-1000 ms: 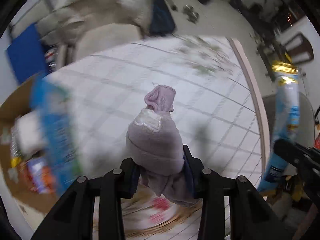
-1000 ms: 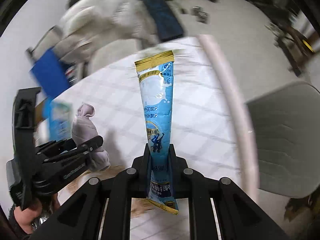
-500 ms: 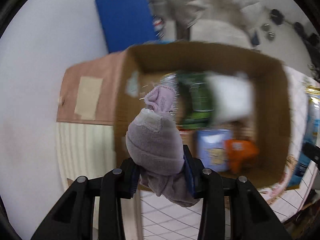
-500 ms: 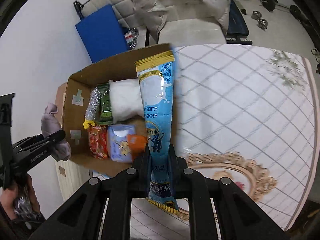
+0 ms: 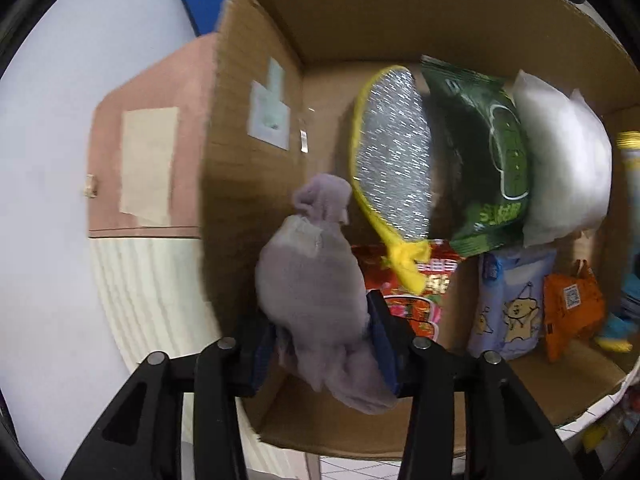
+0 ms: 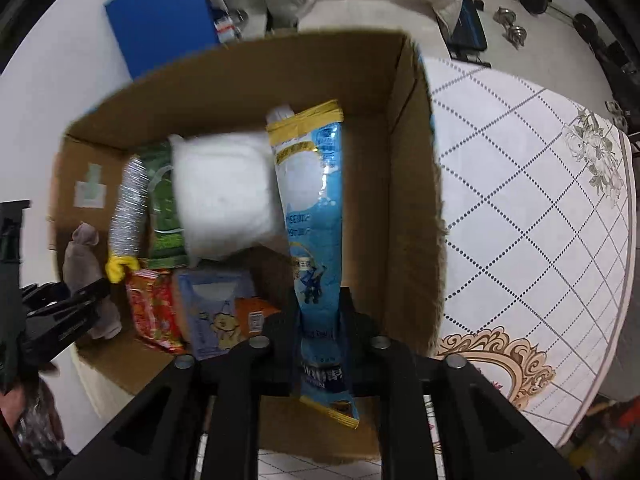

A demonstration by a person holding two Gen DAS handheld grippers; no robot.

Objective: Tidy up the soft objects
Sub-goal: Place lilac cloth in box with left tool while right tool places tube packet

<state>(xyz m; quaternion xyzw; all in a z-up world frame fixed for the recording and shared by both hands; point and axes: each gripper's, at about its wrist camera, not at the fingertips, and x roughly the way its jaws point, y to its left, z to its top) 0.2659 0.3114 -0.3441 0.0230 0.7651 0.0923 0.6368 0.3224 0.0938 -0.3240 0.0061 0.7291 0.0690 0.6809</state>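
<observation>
My left gripper (image 5: 322, 332) is shut on a mauve sock bundle (image 5: 316, 280) and holds it over the left end of an open cardboard box (image 5: 256, 92). My right gripper (image 6: 320, 320) is shut on a tall blue milk-powder pouch (image 6: 312, 208) and holds it upright over the right part of the same box (image 6: 412, 184). The sock bundle (image 6: 86, 264) and the left gripper (image 6: 60, 312) also show at the left of the right wrist view.
Inside the box lie a silver-and-yellow bag (image 5: 394, 160), a green packet (image 5: 488, 152), a white pillow pack (image 5: 564, 160), a red packet (image 5: 412, 292), a pale blue tissue pack (image 5: 512, 304) and an orange packet (image 5: 572, 300). The patterned white table (image 6: 540, 200) lies right of the box.
Both grippers have swung from the table to the box and come closer over it. The sock bundle and the pouch stay gripped.
</observation>
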